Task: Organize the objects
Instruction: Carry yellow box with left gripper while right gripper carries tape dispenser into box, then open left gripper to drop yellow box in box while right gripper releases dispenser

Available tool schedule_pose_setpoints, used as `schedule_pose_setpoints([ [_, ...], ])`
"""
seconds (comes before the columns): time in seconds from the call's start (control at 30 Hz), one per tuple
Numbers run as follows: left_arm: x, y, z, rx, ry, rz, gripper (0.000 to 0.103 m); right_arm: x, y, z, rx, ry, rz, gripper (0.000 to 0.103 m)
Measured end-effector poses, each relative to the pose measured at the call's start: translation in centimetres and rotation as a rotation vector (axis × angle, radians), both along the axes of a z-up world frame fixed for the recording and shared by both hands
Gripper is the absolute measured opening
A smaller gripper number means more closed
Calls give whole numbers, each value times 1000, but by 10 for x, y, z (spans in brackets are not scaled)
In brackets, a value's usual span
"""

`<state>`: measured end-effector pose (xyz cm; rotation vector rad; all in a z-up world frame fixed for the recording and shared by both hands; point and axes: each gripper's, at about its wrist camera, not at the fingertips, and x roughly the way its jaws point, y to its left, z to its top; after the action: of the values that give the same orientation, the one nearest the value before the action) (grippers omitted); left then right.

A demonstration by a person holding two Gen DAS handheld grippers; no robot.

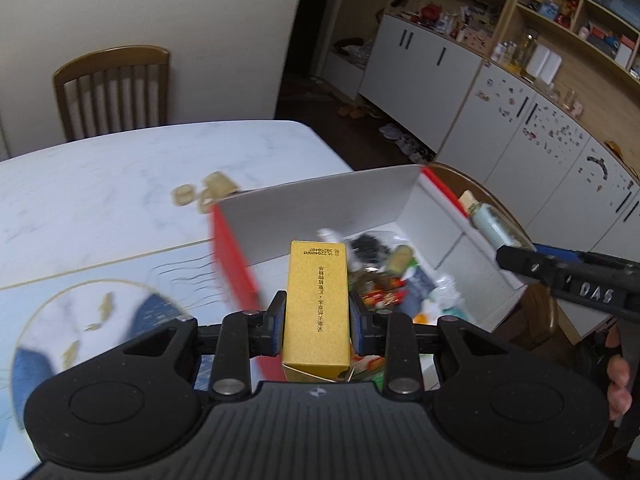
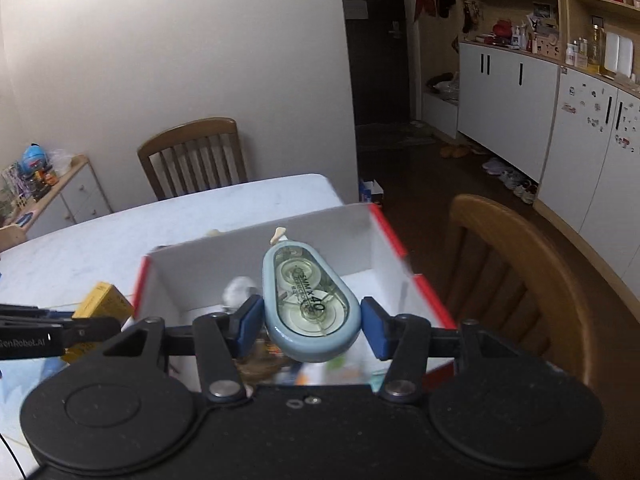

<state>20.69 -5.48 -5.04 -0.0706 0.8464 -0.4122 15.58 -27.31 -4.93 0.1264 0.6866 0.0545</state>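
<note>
My left gripper (image 1: 316,320) is shut on a yellow carton (image 1: 316,304) with black print, held over the near left part of a white box with red rim (image 1: 320,204). The box holds several small items (image 1: 384,276). My right gripper (image 2: 312,320) holds a pale blue correction tape dispenser (image 2: 308,304) above the same box (image 2: 360,236); the left pad touches it, and a small gap shows at the right pad. The right gripper also shows in the left wrist view (image 1: 560,268), and the yellow carton in the right wrist view (image 2: 102,304).
The box stands on a white marble table (image 1: 120,184) with a blue patterned mat (image 1: 60,320). Small beige objects (image 1: 208,194) lie behind the box. Wooden chairs stand at the far side (image 2: 192,152) and at the right (image 2: 500,264). White cabinets (image 2: 520,100) line the right wall.
</note>
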Motion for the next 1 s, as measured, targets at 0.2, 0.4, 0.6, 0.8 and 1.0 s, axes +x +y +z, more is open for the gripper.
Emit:
schedule_pose_setpoints([
  [0.2,25,-47,-12,15,35,-16,30,7,-22,-14,-13,18,20,52],
  [0.4,41,-81,-32,62,71,-51,30,18,-29,-28,-30,47,96,51],
  [0.6,55,-95,-54,115,114,-45,30,38,-22,-48,-69,85,158,51],
  [0.8,61,-105,-66,159,133,-50,30,50,-15,-59,-88,116,205,51],
  [1.0,70,-101,-72,131,175,-44,30,57,-13,-68,-105,144,245,52],
])
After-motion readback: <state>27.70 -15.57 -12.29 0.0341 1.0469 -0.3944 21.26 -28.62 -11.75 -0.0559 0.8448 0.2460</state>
